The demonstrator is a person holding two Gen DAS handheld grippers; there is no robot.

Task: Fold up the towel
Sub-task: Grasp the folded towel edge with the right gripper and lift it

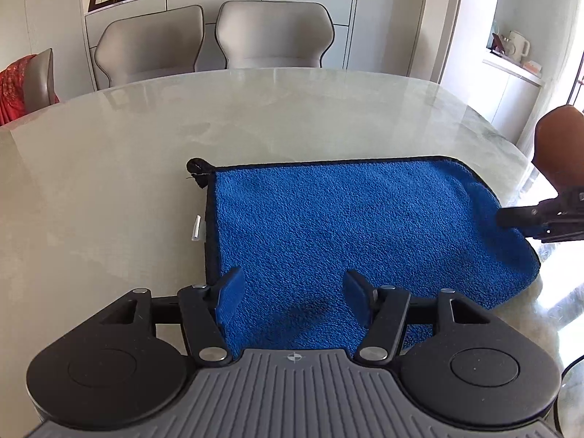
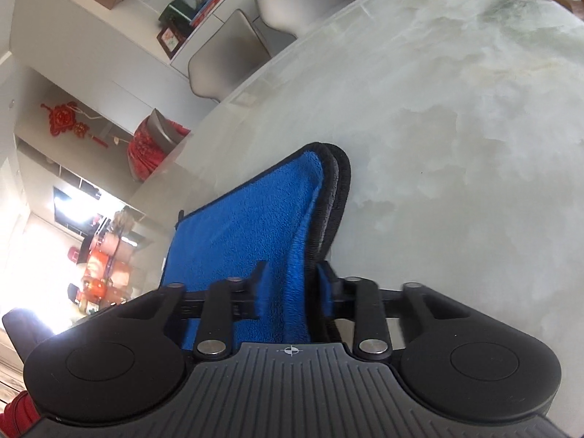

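Right tool (image 2: 292, 273) clamps towel (image 1: 346, 226) right edge, long axis leftward; left tool (image 1: 294, 288) gapes wide above near edge

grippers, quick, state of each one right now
Left hand-held gripper: open, over the towel, holding nothing.
Right hand-held gripper: shut on the towel's edge.

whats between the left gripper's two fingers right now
Only the blue towel lying flat beneath the open left gripper; nothing is pinched, as the left wrist view shows.
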